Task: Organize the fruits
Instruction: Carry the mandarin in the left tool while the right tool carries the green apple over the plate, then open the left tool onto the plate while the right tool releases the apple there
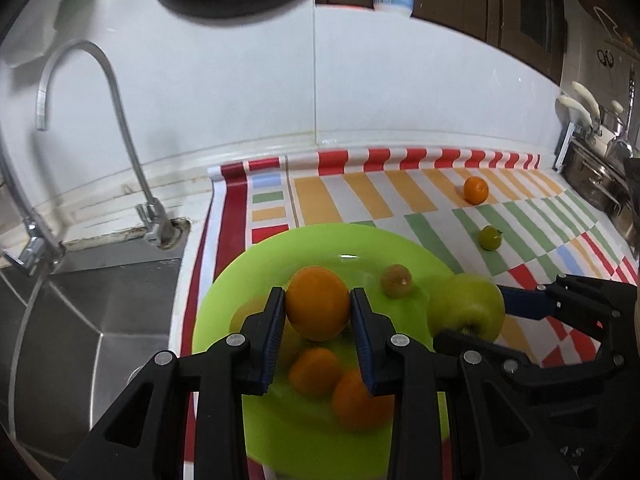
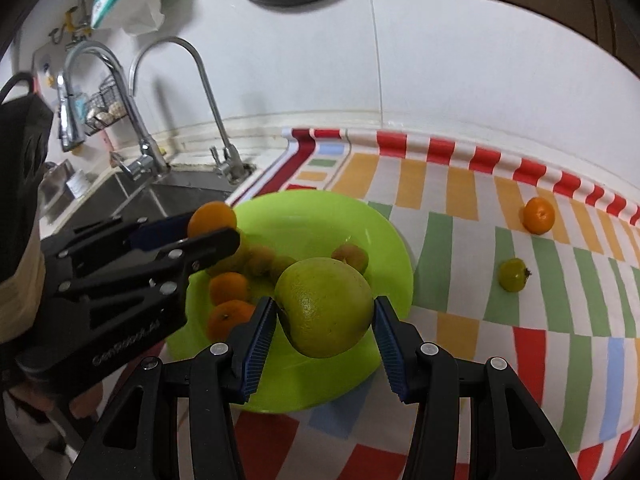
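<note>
Above the green plate (image 1: pixel 224 300), left gripper (image 1: pixel 318 310) clamped on an orange (image 1: pixel 318 302), right gripper (image 2: pixel 325 320) seemingly gripping a green apple (image 2: pixel 326 306), one tangerine (image 2: pixel 539 215) apart on the striped mat (image 2: pixel 460 200).

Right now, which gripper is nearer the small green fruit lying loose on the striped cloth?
Right. The right gripper, holding the green apple over the plate's near edge, sits closer to the small green fruit; the left gripper is farther, toward the sink.

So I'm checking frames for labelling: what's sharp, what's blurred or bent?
Left wrist view: the held orange is sharp, the oranges under it are soft, and the faucet bows with fisheye. Right wrist view: the held green apple is crisp, and the striped mat edge curves.
</note>
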`<state>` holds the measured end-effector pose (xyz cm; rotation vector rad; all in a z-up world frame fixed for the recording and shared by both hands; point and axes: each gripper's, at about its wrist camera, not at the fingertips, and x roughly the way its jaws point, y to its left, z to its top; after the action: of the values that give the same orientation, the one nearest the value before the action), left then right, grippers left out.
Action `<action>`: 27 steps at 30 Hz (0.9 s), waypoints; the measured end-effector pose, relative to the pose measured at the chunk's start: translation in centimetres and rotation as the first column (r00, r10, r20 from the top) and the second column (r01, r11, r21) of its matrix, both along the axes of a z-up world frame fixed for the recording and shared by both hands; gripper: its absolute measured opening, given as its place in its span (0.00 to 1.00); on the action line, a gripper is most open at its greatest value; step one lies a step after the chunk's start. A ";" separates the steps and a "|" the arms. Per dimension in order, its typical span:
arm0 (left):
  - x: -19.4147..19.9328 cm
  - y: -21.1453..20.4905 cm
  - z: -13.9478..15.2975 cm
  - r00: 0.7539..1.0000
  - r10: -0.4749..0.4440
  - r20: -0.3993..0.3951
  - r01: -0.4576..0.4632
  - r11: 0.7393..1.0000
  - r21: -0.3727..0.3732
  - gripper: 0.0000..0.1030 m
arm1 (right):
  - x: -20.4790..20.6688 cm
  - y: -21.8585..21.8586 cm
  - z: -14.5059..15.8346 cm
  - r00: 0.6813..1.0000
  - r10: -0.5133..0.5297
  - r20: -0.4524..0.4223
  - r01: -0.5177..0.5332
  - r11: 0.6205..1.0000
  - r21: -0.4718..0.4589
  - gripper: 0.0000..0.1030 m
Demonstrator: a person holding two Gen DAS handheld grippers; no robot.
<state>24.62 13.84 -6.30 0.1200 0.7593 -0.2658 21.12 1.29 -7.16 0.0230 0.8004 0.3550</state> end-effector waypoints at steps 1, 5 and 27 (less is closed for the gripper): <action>0.6 0.0 -0.4 1.000 -0.002 -0.015 0.002 1.000 0.001 0.32 | 0.3 0.1 -0.3 1.000 -0.004 -0.007 0.004 1.000 -0.002 0.49; 2.1 0.1 -1.3 1.000 -0.007 -0.017 0.007 1.000 0.001 0.32 | 1.4 0.5 -1.1 0.999 -0.021 -0.029 0.021 1.000 -0.008 0.49; -1.4 0.8 1.5 0.997 0.046 0.059 -0.046 0.999 -0.007 0.45 | 0.1 -1.2 1.2 0.993 -0.084 0.081 0.086 0.996 -0.024 0.61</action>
<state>23.19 14.59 -4.78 0.1041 0.7021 -0.2199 21.21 0.10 -5.97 0.0173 0.7229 0.2623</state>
